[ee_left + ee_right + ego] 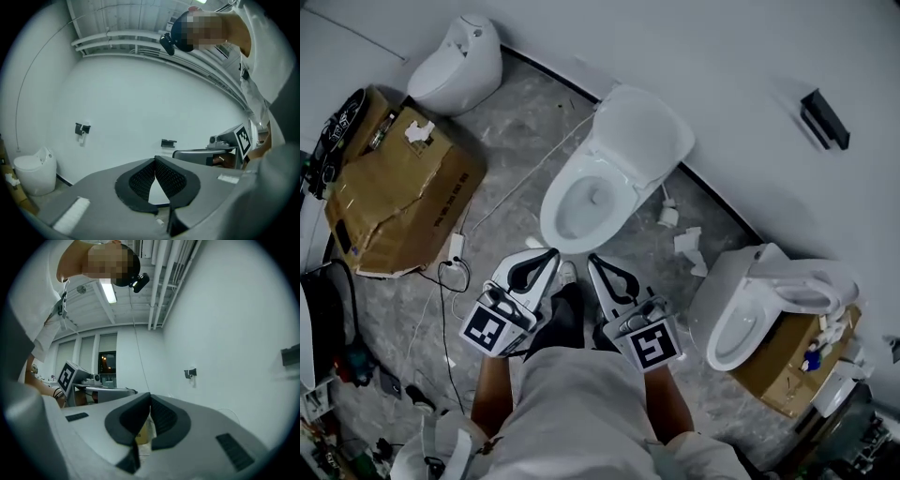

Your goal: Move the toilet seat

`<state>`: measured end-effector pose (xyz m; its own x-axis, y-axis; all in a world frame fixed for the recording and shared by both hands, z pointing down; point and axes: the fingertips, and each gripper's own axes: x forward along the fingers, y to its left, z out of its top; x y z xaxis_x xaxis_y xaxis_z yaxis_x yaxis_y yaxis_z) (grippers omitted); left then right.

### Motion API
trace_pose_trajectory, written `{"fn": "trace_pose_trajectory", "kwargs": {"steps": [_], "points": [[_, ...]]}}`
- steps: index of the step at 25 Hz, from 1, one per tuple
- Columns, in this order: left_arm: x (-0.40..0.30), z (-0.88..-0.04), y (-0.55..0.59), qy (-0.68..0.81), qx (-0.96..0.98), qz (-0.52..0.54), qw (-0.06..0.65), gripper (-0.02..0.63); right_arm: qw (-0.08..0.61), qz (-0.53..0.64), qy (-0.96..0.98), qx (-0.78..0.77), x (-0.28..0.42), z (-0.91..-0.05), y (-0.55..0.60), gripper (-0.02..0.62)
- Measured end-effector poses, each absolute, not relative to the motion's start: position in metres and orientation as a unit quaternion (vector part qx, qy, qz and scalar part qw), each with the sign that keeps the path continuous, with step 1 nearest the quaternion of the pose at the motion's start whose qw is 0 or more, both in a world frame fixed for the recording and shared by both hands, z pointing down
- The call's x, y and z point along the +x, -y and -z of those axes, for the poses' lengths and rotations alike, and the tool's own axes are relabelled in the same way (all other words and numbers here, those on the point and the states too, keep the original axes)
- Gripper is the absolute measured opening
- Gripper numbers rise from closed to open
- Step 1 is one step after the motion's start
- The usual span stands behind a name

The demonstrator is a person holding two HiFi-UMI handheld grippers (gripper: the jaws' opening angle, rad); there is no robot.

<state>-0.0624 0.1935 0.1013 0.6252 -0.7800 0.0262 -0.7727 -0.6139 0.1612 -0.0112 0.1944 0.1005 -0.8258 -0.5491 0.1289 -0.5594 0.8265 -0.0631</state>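
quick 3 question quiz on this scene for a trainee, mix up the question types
1. True or false: the left gripper and the right gripper are both shut, with nothing between their jaws.
2. The lid of the middle toilet is: A) raised, B) closed over the bowl, C) lying on the floor.
3. How many toilets show in the head view?

Key
1. True.
2. A.
3. Three: the top-left toilet, the middle toilet and the right toilet.
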Motion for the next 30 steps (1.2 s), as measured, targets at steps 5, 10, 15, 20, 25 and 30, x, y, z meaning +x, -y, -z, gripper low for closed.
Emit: {"fn": "trace_pose_trajectory", "kwargs": {"steps": [5, 10, 15, 20, 25, 30], "points": [[-0.083, -0.136, -0.158, 0.416, 0.903, 0.016, 0.105, 0.002, 0.076, -0.083, 0.943, 0.312, -0.029, -0.138, -0.164, 0.002], [-0.099, -0.183, -0.131, 0.407, 0.902, -0.006, 0.144, 0.012, 0.101, -0.115, 0.930, 0.334, -0.034, -0.178, -0.137, 0.002], [-0.103, -0.227, -0.111, 0.396, 0.901, -0.023, 0.172, 0.027, 0.119, -0.145, 0.918, 0.349, -0.035, -0.221, -0.118, 0.003], [-0.108, -0.276, -0.096, 0.398, 0.896, -0.037, 0.192, 0.047, 0.140, -0.170, 0.907, 0.360, -0.031, -0.269, -0.104, 0.003], [-0.113, -0.329, -0.087, 0.402, 0.887, -0.060, 0.219, 0.067, 0.144, -0.195, 0.900, 0.363, -0.033, -0.315, -0.090, 0.045], [-0.121, -0.371, -0.084, 0.403, 0.882, -0.071, 0.233, 0.083, 0.155, -0.208, 0.892, 0.371, -0.037, -0.361, -0.082, 0.048]]}}
